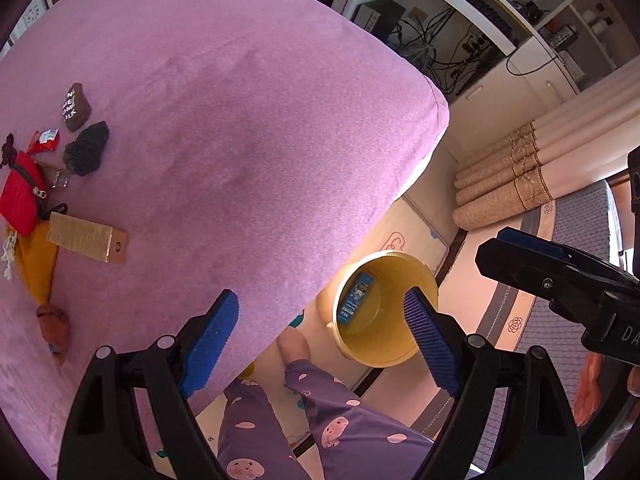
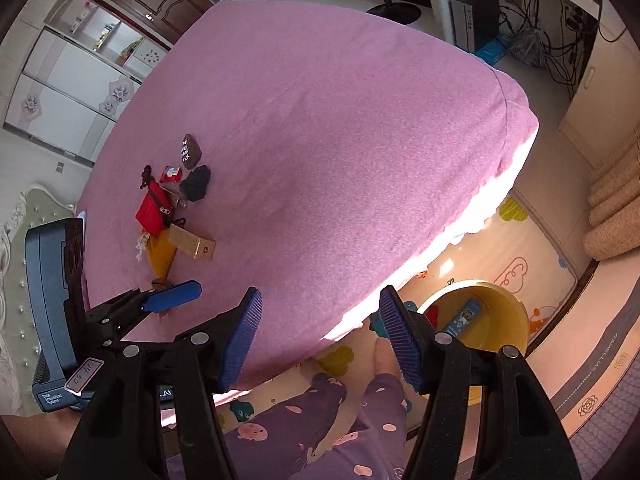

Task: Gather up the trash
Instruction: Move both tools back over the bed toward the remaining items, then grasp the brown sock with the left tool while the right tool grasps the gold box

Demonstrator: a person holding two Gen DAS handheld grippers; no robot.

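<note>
While both grippers are held above the bed's edge, a yellow bucket [image 1: 386, 308] is seen on the patterned floor mat [image 2: 516, 264] beside the bed [image 1: 224, 120]. A blue wrapper [image 1: 356, 298] lies inside it against the wall; in the right wrist view something red [image 2: 432, 315] is also glimpsed in the bucket, too small to identify. The left gripper [image 1: 324, 340] is spread wide and empty, and the right gripper [image 2: 320, 336] is likewise spread with nothing between its fingers. On the pink bedcover a cluster is gathered: a red-and-white wrapper [image 1: 45, 141], a brown pouch [image 1: 77, 107], a dark crumpled sock [image 1: 86, 148], a red purse [image 1: 20, 196], a gold box [image 1: 86, 238] and an orange cloth [image 1: 38, 264]. A small glass-like item beside the purse is hard to make out. The person's purple pyjama legs [image 1: 320, 420] are cut off below.
</note>
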